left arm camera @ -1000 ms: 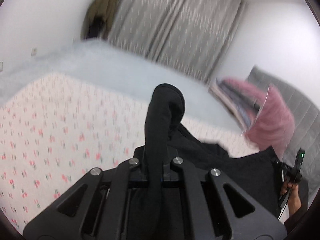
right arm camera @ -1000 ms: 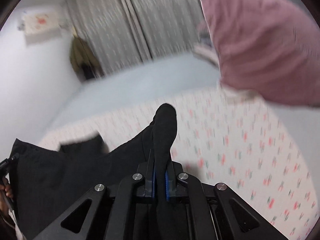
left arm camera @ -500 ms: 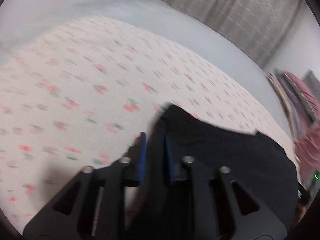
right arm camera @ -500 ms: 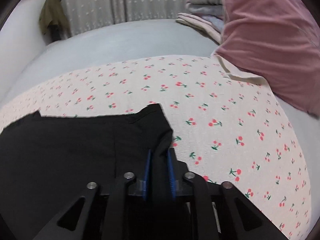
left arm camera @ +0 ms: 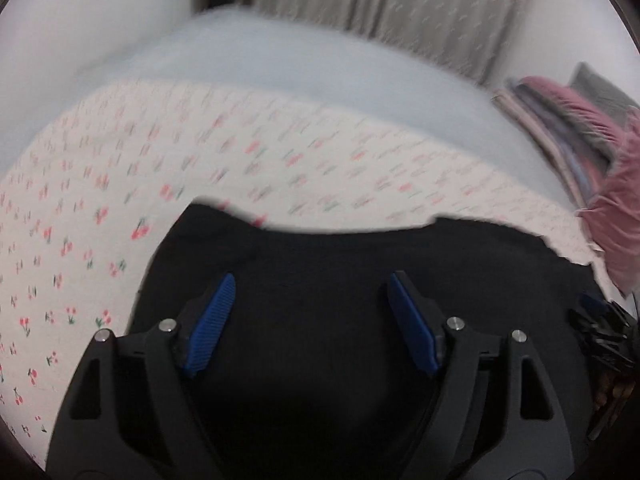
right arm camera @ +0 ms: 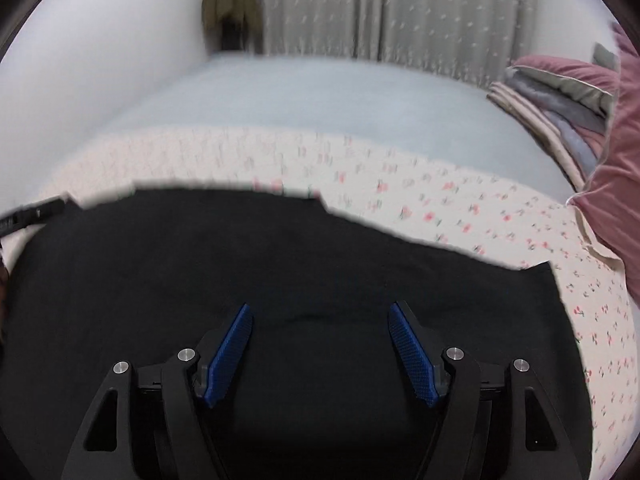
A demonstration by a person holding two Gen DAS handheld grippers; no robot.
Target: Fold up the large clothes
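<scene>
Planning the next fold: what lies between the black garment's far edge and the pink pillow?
In the right wrist view, only bare cherry-print sheet lies between the black garment and pink pillow.

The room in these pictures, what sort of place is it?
Most likely a bedroom: a bed with a cherry-print sheet, closed grey curtains behind it, and pink bedding stacked at one side.

One black garment (left arm camera: pixel 360 280) (right arm camera: pixel 240 260) lies on one cherry-print sheet (left arm camera: pixel 100 168) (right arm camera: pixel 480 208); two grippers (left (left arm camera: pixel 310 312), right (right arm camera: pixel 320 340)), one pink pillow (left arm camera: pixel 616 220) (right arm camera: pixel 616 200), one stack of folded bedding (right arm camera: pixel 552 108).
</scene>
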